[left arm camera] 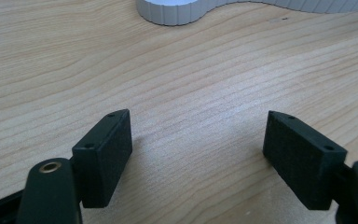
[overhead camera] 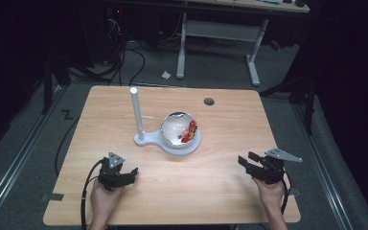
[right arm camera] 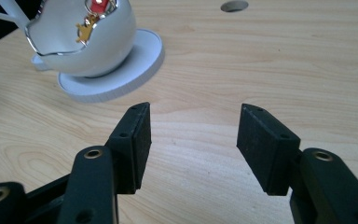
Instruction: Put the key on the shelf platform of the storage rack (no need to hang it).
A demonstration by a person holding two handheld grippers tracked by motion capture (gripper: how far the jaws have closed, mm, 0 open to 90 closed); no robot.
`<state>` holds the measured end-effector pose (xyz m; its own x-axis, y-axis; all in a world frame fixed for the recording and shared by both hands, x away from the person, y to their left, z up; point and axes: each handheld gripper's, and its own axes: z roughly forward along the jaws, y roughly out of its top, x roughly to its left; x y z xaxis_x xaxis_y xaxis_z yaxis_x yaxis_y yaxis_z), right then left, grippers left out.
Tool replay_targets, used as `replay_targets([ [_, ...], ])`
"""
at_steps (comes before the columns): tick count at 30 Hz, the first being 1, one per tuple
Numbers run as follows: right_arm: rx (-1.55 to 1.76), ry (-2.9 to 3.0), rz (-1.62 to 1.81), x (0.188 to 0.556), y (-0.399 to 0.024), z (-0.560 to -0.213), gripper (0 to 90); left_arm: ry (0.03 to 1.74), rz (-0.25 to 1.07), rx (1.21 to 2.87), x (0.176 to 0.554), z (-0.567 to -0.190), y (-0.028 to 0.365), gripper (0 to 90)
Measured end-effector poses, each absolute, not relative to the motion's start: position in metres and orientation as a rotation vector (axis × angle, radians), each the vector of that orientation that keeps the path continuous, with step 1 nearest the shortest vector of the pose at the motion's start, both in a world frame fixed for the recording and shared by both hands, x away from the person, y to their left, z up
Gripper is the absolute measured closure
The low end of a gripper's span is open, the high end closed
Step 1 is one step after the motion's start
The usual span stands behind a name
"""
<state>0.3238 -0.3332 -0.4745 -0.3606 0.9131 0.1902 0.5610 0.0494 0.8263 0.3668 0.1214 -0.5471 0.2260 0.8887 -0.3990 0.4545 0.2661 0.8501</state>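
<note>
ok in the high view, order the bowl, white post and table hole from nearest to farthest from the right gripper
From the right gripper:
1. bowl, on the white stand at table centre
2. table hole, near the far edge
3. white post, left of the bowl; close to the hole's distance

Readable text: none is showing on any surface in the high view or either gripper view.
Labels or brands: none can be made out.
Numbers or signs: none are appearing anywhere.
</note>
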Motion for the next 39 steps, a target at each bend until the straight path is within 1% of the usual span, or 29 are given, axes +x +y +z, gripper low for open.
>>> replay_targets([
  [24, 1.488, 2.015, 1.114, 0.336, -0.314, -0.512, 44.1, 1.400, 0.484, 1.362, 0.367, -0.547, 0.121, 24.1],
  [39, 1.461, 2.056, 1.009, 0.341, -0.302, -0.524, 43.7, 1.400, 0.484, 1.362, 0.367, -0.547, 0.122, 24.0],
])
